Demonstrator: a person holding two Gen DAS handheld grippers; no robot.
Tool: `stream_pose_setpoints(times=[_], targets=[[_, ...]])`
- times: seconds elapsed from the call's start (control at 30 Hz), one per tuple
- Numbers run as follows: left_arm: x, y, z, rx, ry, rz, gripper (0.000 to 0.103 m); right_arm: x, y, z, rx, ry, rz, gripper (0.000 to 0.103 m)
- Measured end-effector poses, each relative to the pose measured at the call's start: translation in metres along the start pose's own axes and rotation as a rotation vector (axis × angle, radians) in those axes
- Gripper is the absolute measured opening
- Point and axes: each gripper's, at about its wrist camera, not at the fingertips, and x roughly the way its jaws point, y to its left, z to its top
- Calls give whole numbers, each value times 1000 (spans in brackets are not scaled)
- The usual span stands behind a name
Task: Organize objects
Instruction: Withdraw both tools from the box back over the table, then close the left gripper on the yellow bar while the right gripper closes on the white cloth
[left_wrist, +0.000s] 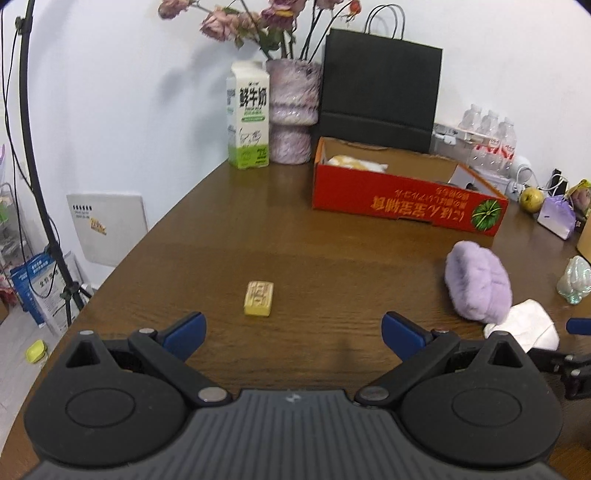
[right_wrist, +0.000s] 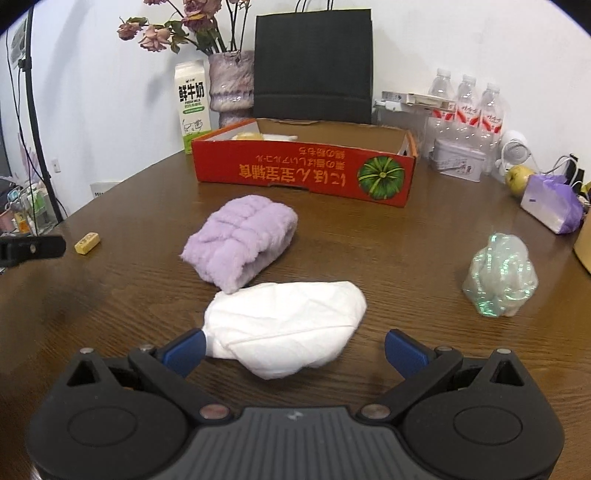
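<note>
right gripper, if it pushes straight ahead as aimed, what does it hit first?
Most likely the white crumpled cloth: it lies between the open fingers of the right gripper, near the left pad. The purple fluffy pouch sits beyond it.

Left gripper (left_wrist: 291, 332): matte black housing, two round discs at 4 and 8 o'clock, grey ribbed centre plate bearing a small pale mark. Black linkage arms pinned with silver screws. Blue fingertips (left_wrist: 186, 332) at 10 and 2 o'clock. Triangular cut-outs in the outer lobes.

Right gripper (right_wrist: 293, 350): same build and colours, blue fingertips (right_wrist: 404, 350), silver pivots.
</note>
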Motion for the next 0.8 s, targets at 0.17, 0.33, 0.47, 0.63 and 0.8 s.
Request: stream_pose_setpoints(times=[0.17, 0.33, 0.47, 0.63, 0.8], targets=[[6, 8, -1, -7, 13, 4, 103, 13, 5, 9, -28, 23, 10, 103], [14, 14, -1, -8, 31, 9, 103, 29, 7, 11, -40, 58, 10, 103], [22, 17, 1, 6, 49, 13, 103, 32, 5, 7, -34, 21, 11, 103], [31, 20, 6, 37, 56, 13, 103, 33, 4, 8, -30, 12, 8, 103], [51, 30, 13, 41, 92, 24, 103, 34, 5, 9, -27, 11, 5, 103]])
